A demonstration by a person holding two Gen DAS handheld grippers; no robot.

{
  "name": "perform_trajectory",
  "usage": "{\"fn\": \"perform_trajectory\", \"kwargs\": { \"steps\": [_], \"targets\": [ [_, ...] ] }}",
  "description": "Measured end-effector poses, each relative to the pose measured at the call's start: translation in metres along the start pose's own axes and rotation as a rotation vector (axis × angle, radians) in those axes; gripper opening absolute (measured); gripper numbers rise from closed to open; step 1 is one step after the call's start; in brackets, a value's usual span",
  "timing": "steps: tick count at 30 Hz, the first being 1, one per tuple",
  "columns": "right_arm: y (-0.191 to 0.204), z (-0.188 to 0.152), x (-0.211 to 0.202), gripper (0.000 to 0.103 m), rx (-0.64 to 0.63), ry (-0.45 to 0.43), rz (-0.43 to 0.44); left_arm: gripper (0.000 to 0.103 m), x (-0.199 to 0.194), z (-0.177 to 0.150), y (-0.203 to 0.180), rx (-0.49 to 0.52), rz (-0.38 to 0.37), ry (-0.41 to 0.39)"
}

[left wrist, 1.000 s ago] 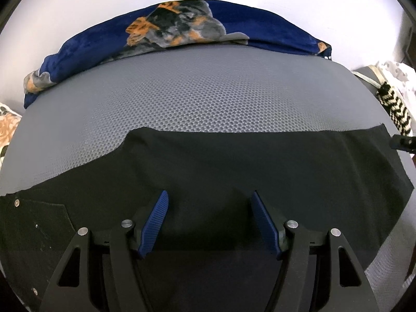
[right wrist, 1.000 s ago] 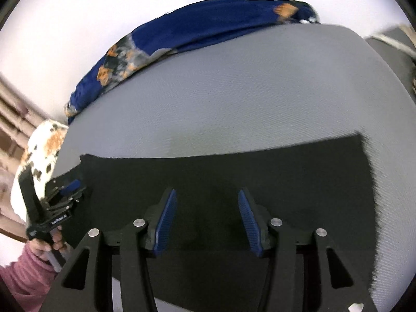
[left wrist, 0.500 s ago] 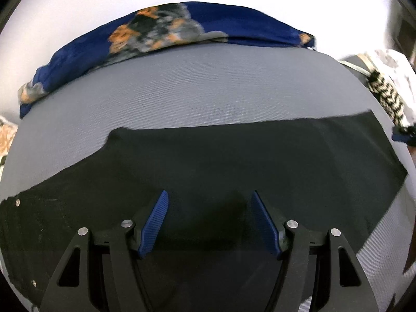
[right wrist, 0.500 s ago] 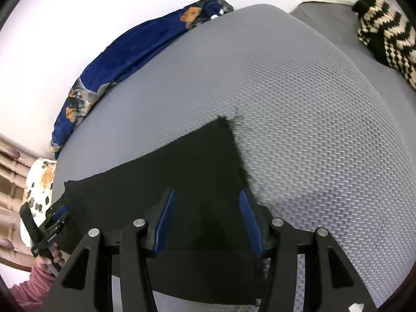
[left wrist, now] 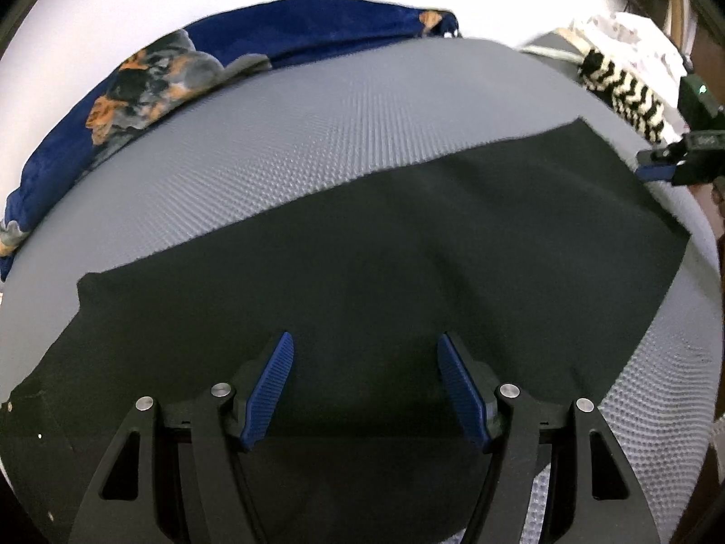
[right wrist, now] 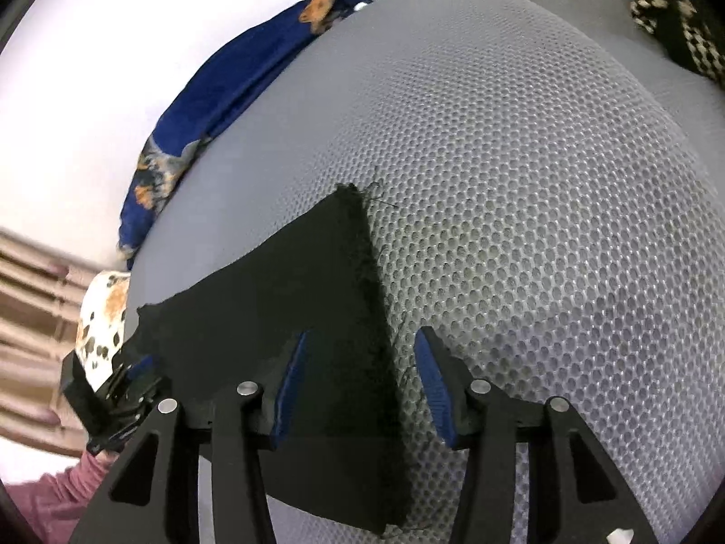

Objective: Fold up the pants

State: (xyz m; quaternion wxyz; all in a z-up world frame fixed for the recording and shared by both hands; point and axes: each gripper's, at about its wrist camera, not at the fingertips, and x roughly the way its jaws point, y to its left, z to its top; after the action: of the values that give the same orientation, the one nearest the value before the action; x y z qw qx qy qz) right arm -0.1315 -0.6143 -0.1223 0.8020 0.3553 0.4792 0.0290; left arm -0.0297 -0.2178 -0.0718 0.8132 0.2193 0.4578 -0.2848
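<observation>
Pants laid flat, both claws lined up at the edges

The black pants [left wrist: 362, 263] sprawl across the lower half of the frame on a grey honeycomb-mesh mattress [right wrist: 521, 208], probably spread for folding. The left gripper [left wrist: 364, 385] hovers wide open, holding nothing. The right gripper [right wrist: 360, 385] is spread too, straddling the frayed hem. A blue patterned blanket [left wrist: 190, 77] is bunched at upper left.
</observation>
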Motion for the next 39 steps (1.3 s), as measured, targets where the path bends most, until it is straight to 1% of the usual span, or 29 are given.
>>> {"fn": "perform_trajectory", "kwargs": {
  "steps": [3,5,6,9,13,15,16,19,20,21,23,29,32,34,39],
  "targets": [
    [-0.007,-0.003,0.003,0.038,-0.005,0.045,0.076,0.067,0.002,0.000,0.001,-0.023,0.004,-0.004],
    [-0.008,-0.004,0.003,0.037,-0.021,0.044,0.094,0.067,0.004,0.001,0.003,-0.049,-0.003,0.000],
    [-0.009,-0.004,0.006,0.036,-0.018,0.056,0.122,0.069,0.005,0.001,0.004,-0.060,-0.004,-0.001],
    [-0.011,-0.004,0.011,0.034,-0.011,0.058,0.182,0.071,0.006,0.001,0.005,-0.072,0.006,-0.008],
    [-0.010,0.000,0.021,0.025,-0.008,0.063,0.227,0.075,0.008,0.001,0.006,-0.079,0.011,-0.014],
    [-0.008,0.001,0.027,0.017,-0.004,0.066,0.233,0.078,0.009,0.001,0.007,-0.086,0.014,-0.015],
    [-0.007,0.001,0.030,0.016,-0.001,0.063,0.235,0.079,0.009,0.000,0.008,-0.091,0.014,-0.016],
    [-0.004,-0.001,0.031,0.013,-0.001,0.050,0.220,0.081,0.010,0.000,0.009,-0.096,0.020,-0.020],
    [-0.002,-0.001,0.031,0.012,0.000,0.041,0.207,0.082,0.010,0.000,0.009,-0.101,0.022,-0.022],
    [-0.001,-0.002,0.031,0.008,0.008,0.034,0.189,0.083,0.011,-0.001,0.009,-0.105,0.023,-0.024],
    [0.002,-0.003,0.032,0.007,0.025,0.025,0.167,0.084,0.011,-0.001,0.011,-0.110,0.027,-0.028],
    [0.008,-0.005,0.031,0.007,0.026,0.010,0.107,0.085,0.012,0.000,0.012,-0.120,0.031,-0.031],
    [0.016,-0.006,0.033,0.007,0.047,-0.002,0.088,0.085,0.012,0.000,0.012,-0.121,0.030,-0.029],
    [0.021,-0.008,0.033,0.008,0.039,-0.014,0.061,0.085,0.012,0.000,0.011,-0.121,0.031,-0.026],
    [0.033,-0.011,0.028,0.008,0.064,-0.037,0.061,0.085,0.011,0.002,0.012,-0.130,0.025,-0.015]
  ]
}}
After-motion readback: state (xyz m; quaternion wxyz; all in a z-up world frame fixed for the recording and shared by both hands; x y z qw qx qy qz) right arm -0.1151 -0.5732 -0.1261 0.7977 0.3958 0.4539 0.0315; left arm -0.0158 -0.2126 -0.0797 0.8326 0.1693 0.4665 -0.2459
